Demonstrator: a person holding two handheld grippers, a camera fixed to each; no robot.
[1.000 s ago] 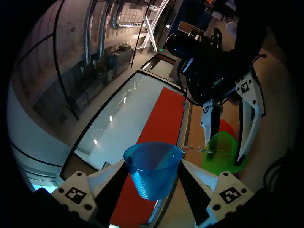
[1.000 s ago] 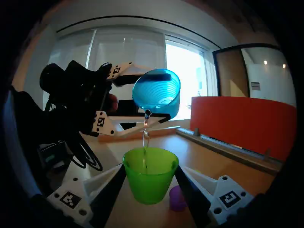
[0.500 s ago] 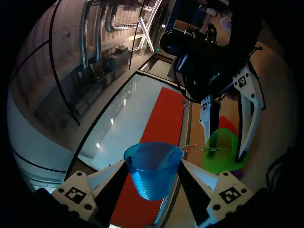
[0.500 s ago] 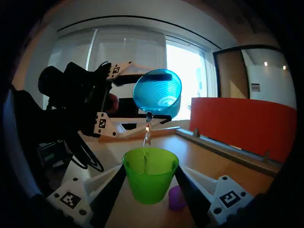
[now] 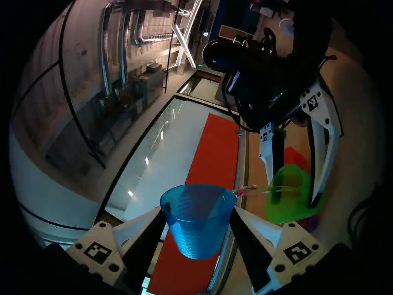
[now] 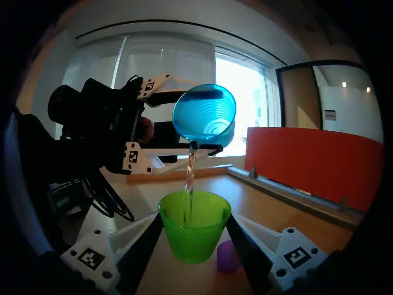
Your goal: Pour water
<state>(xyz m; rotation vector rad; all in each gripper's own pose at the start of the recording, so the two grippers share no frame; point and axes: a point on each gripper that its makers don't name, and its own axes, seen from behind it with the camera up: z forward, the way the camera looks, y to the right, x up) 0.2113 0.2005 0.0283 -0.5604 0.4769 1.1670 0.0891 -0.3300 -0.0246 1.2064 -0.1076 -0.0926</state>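
Blue first: pinched blue cup (image 5: 197, 231) between both fingers of left gripper (image 5: 196, 211), tipped mouth-down, high and farther off, so water (image 6: 189, 172) ran off rim. Clamped green cup (image 6: 195, 233) upright in right gripper (image 6: 194, 217), right under stream, to catch it. Fill level unclear. Held over wooden table (image 6: 275, 211), small purple cup (image 6: 227, 255) just beside. Noted red panel (image 6: 314, 157) right, bright window (image 6: 236, 98) far.
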